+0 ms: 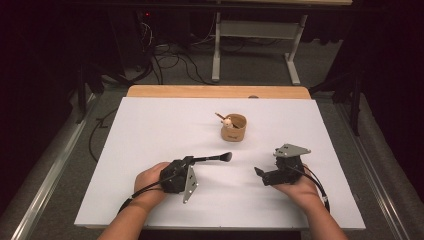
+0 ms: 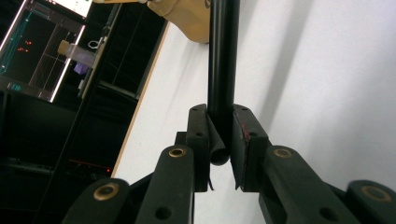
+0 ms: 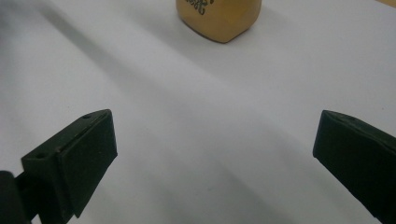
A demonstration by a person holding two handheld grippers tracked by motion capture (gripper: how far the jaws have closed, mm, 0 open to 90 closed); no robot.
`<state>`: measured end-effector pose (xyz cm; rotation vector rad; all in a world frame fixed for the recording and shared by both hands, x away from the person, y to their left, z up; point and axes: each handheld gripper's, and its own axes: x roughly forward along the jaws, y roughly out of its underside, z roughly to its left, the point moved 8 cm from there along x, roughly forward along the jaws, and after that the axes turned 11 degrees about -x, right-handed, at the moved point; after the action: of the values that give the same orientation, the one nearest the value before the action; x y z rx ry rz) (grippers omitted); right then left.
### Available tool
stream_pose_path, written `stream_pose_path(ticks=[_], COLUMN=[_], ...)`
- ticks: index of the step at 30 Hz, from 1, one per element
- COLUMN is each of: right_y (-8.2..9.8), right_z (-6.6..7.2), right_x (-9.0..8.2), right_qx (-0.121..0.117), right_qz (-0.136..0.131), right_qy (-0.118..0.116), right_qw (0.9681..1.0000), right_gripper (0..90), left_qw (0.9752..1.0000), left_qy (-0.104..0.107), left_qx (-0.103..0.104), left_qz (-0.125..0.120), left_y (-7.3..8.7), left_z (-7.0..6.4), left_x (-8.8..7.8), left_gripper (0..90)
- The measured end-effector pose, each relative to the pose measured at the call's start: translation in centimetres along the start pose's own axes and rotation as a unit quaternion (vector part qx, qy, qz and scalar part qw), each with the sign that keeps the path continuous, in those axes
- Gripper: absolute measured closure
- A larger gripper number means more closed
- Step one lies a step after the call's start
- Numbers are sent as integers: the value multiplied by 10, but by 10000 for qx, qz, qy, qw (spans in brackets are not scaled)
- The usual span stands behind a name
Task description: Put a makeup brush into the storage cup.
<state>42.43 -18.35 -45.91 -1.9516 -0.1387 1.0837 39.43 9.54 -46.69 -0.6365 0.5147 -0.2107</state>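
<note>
While left tongs (image 2: 219, 140) clamp black brush handle (image 2: 223, 56), brush head (image 1: 226, 157) points toward wooden cup (image 1: 234, 128) mid white surface (image 1: 150, 130), just above surface. Right tongs (image 3: 210, 149) gape wide, empty, near surface, cup well ahead.

Glossy black brush handle (image 2: 223, 60), matt wooden cup (image 1: 234, 128), smooth white tabletop (image 1: 165, 130)

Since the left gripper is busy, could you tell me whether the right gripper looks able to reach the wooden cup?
Probably yes: the right gripper is open and empty, and only bare white table lies between it and the wooden cup.
</note>
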Motion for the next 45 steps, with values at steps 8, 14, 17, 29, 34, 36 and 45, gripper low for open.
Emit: stream_pose_path(ticks=[8, 14, 17, 29, 34, 36, 45], right_y=[2, 7, 6, 6, 7, 7, 7], right_z=[-5, -5, -5, -4, -5, -5, -5], right_x=[-9, -11, -12, -15, -16, -16, -16], right_qx=[147, 47, 25, 30, 87, 103, 150], right_qz=[-474, -514, -557, -583, -612, -617, -664], right_qy=[356, 397, 398, 404, 414, 424, 435], right_qw=[9981, 9979, 9977, 9975, 9972, 9971, 9967], right_gripper=[13, 13, 13, 13, 13, 13, 13], left_qw=[9997, 9976, 9960, 9754, 9601, 9525, 9154], left_qy=[64, 283, 382, 754, 938, 1021, 1336], left_qx=[-217, -622, -811, -2069, -2632, -2864, -3774], left_qz=[-43, -57, -22, -32, -120, -165, -424], left_y=[-2, -3, -2, 10, 12, 13, 15], left_z=[0, -4, -5, 2, 5, 7, 13], left_x=[-2, 0, 1, 7, 9, 9, 8], left_gripper=[789, 790, 790, 790, 790, 790, 790])
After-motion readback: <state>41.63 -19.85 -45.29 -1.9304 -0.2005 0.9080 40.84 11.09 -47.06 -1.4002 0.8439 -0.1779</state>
